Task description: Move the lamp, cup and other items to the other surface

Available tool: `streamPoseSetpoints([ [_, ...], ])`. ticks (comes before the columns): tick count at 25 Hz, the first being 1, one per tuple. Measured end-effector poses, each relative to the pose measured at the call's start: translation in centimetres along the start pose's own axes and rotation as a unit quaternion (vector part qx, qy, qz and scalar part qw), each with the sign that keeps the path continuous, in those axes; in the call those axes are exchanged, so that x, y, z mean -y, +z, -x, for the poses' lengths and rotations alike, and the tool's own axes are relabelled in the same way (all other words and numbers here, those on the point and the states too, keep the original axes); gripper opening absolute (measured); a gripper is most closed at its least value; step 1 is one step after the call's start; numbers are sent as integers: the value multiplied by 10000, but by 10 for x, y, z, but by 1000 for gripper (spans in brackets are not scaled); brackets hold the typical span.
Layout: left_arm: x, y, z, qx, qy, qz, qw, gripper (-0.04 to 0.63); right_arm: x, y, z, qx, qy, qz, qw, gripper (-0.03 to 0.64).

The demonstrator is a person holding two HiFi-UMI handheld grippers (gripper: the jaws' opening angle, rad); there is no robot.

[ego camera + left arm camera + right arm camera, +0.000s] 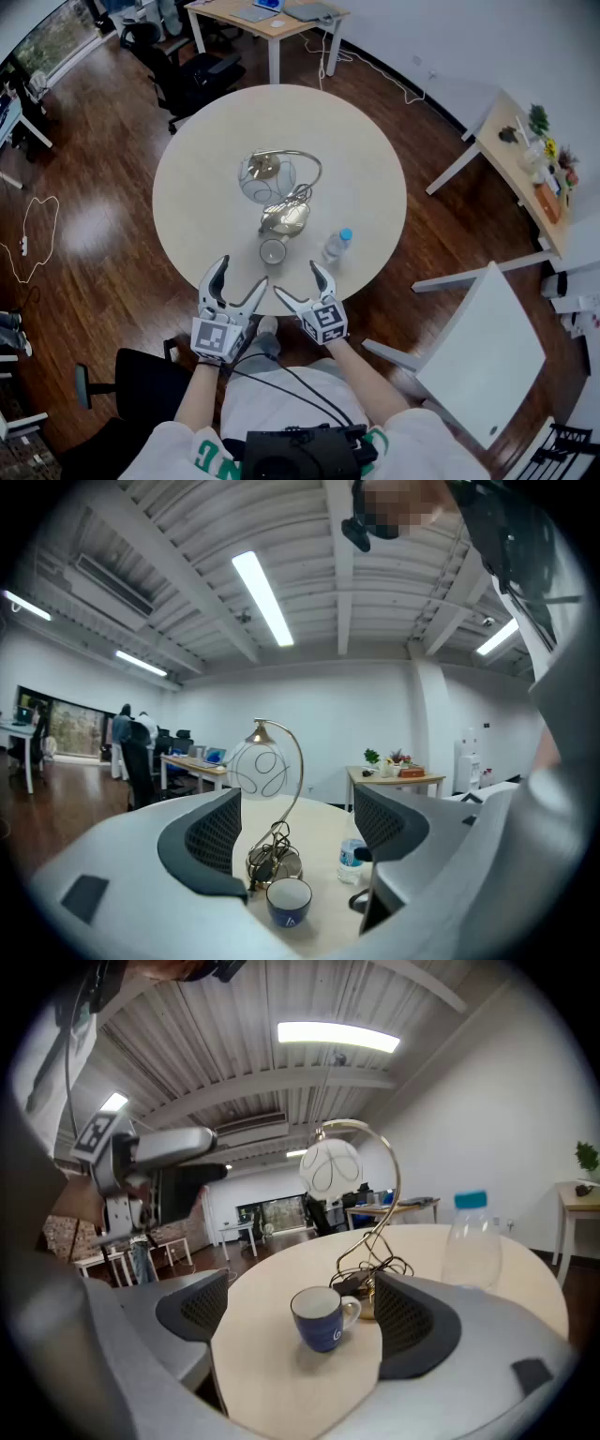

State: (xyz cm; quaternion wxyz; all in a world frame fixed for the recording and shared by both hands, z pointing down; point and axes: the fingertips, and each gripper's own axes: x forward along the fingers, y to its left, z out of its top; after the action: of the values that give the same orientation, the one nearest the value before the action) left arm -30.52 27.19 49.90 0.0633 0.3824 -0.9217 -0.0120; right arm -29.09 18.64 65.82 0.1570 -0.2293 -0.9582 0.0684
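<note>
On the round beige table (206, 169) stands a lamp (266, 176) with a clear globe shade, a curved brass stem and a cord coiled on its base. A blue cup (273, 251) sits just in front of the base. A water bottle (336, 245) with a blue cap stands to its right. My left gripper (243, 272) and right gripper (296, 278) hover at the table's near edge, both open and empty. In the left gripper view the cup (289, 902) lies low between the open jaws of the left gripper (295, 841). The right gripper (305, 1316) frames the cup (322, 1319), not touching it.
A white square table (487, 356) stands to the right of me. A wooden desk (525, 159) with plants lines the right wall, and another desk (267, 19) is at the back. Black office chairs (192, 75) stand beyond the table; one chair (131, 380) is at my left.
</note>
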Motion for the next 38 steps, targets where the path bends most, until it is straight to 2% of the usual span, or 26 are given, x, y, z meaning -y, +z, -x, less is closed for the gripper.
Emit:
streamPoseSetpoints([
  [2,-3,-10,0,-71,153,65,9998,379,3,-31,-24,-369,-32,266,9990,518],
  [4,-9,-19,-1,-116,297,109,9994,379,15,-55,-49,-571,-259,256,9977,525],
  [8,-30,-55,15,-297,588,32,9978,379,44,-79,-89,-567,-887,-76,9944,525],
  [12,-39,-63,32,-466,707,160,9963,379,44,-85,-118,-558,-902,-30,9944,521],
  [17,-57,-65,40,-507,719,277,9957,379,56,-73,-136,-351,-1147,-385,9920,423],
  [21,-64,-55,34,-454,669,288,9963,379,64,-69,-132,-377,-1280,-265,9907,417],
  [23,-63,-60,35,-419,639,123,9970,379,60,-63,-122,-323,-1149,-296,9924,417],
  [27,-58,-64,30,-369,551,28,9978,379,40,-46,-108,-244,-800,-236,9962,416],
  [33,-32,-50,17,-239,266,20,9994,379,15,15,-51,408,-475,-318,9975,416],
  [38,-11,-35,17,-157,141,92,9997,379,13,59,16,977,-576,-397,9928,416],
])
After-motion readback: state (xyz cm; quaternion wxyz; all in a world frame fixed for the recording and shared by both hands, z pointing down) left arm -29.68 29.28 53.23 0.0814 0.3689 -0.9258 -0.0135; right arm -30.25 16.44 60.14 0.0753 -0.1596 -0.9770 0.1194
